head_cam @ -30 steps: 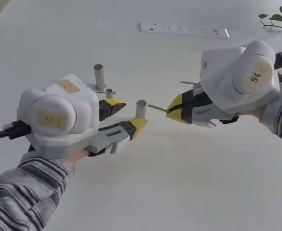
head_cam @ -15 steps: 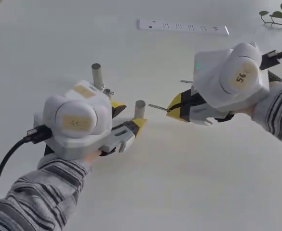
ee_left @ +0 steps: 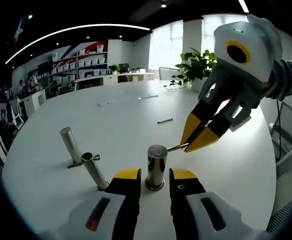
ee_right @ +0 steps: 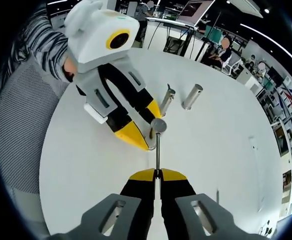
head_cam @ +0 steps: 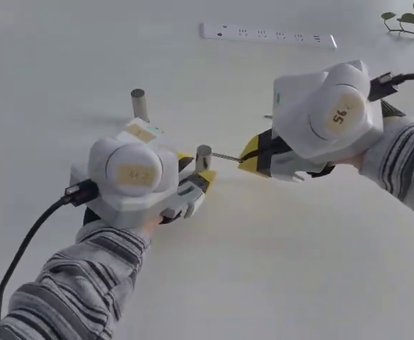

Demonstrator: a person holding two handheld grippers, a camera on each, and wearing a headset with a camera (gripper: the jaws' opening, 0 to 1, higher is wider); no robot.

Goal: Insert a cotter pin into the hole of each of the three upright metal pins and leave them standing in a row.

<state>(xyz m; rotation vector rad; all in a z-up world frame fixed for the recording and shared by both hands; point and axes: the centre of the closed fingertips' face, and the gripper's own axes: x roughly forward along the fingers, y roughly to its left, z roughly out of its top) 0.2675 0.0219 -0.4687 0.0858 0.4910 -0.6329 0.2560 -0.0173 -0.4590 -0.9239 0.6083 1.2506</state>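
Left gripper [ee_left: 154,176] is clamping the near pin [ee_left: 156,162], mid pin [ee_left: 94,171] and far pin [ee_left: 70,144] standing behind. Right gripper [ee_right: 157,172] is pinching a cotter [ee_right: 157,152], its tip seemingly touching the near pin.

Only one legible mark — "56" on the sticker [head_cam: 341,115] of the right gripper [head_cam: 248,157].

Bright, even overhead light; soft shadows on the white table [head_cam: 263,269]; gripper views bend at edges.

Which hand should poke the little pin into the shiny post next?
Right. The right tongs pinch the cotter pin, and its tip is at the top of the near metal pin. The left tongs flank that pin's base, so they seem busy steadying it.
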